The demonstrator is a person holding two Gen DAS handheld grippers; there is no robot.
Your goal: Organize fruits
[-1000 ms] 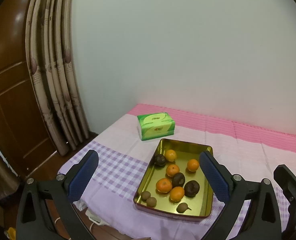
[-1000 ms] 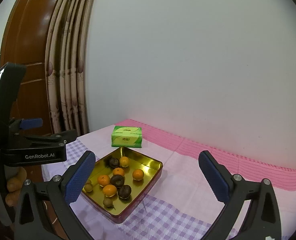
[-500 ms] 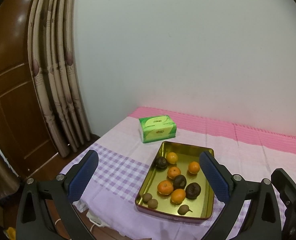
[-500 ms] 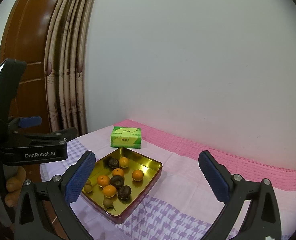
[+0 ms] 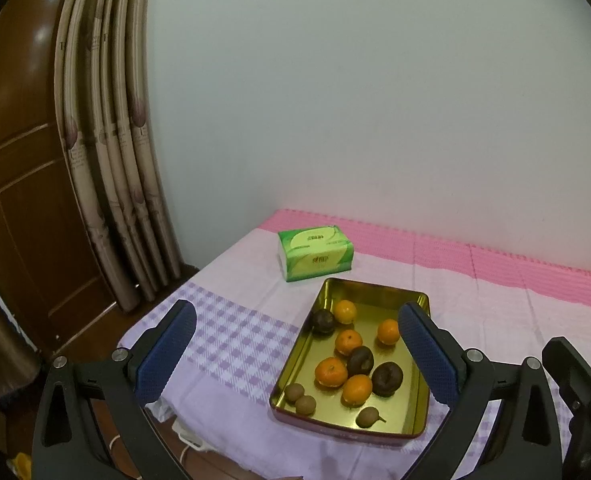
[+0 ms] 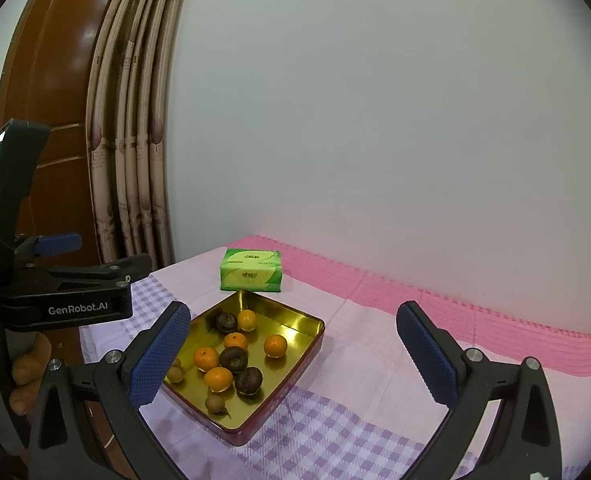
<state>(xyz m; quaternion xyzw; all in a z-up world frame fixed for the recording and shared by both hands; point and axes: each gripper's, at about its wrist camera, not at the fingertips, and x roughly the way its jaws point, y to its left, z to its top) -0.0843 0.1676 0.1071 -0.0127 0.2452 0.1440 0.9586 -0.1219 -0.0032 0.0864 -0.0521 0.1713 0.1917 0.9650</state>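
Fruits: five oranges (image 5: 330, 371), three dark wrinkled fruits (image 5: 387, 378) and three small brown ones (image 5: 305, 405) all lie loose in the gold tin tray (image 5: 415, 420), kinds mixed together, none on the cloth.
Tray: sits on the checked tabletop (image 5: 231, 344), just in front of the green tissue pack (image 5: 315, 253).
Progress: every fruit is in the tray, which fits either a finished gathering or a mixed lot waiting to be sorted by kind; the pictures do not settle which.
Left tool (image 5: 295, 360): spread wide, holding nothing, raised above the tabletop's near edge.
Right tool (image 6: 293, 356): spread wide, holding nothing, also held high.
Hidden: the right tool's left finger covers part of the small brown fruits in the right wrist view; the tabletop's right end is cut off; no second container shows.
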